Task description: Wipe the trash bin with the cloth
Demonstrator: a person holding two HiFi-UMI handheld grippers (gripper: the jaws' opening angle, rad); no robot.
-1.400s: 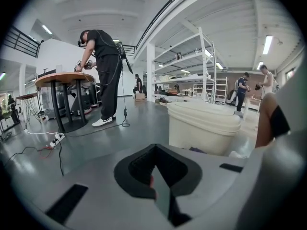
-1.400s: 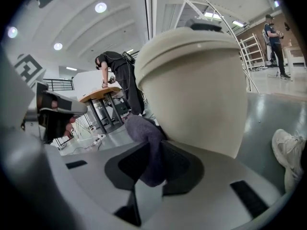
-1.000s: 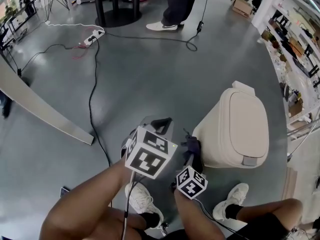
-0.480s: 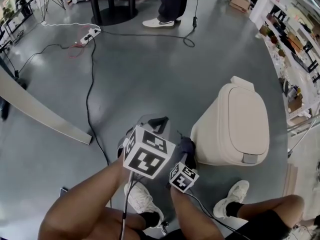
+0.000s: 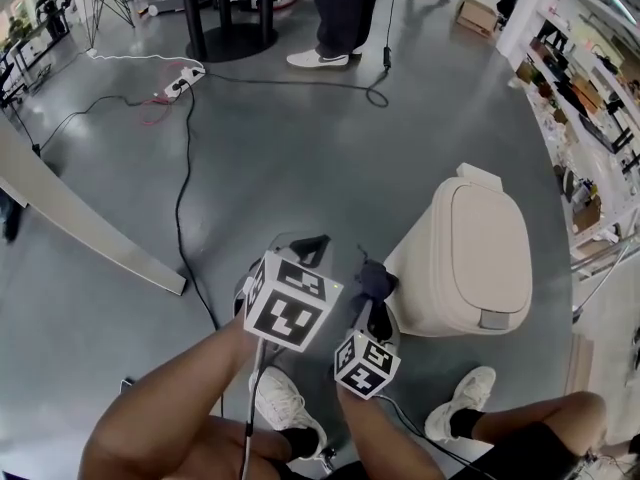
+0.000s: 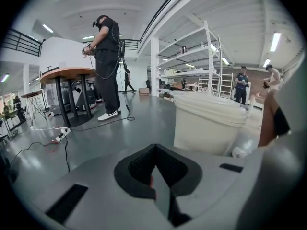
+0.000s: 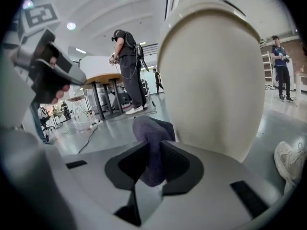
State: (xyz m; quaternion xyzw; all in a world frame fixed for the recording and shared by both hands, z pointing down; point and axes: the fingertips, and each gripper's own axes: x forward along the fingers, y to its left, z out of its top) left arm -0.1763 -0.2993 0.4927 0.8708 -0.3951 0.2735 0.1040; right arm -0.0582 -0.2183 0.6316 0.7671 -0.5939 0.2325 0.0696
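A black cable (image 5: 184, 183) runs down the grey floor (image 5: 300, 158) in the left half of the head view. Right of it, at lower centre, the left gripper (image 5: 311, 247) is held over the floor. Its own view shows the jaws pressed together with nothing between them. Just to its right, the right gripper (image 5: 371, 298) has its jaws clamped on a bunched purple-grey cloth (image 5: 375, 279), which sticks up past the jaw tips. The cloth sits at the left side wall of the beige trash bin (image 5: 485, 258); whether it touches cannot be told. The bin stands upright on the floor at centre right, with its lid closed. White shelving (image 5: 590, 98) lines the right edge.
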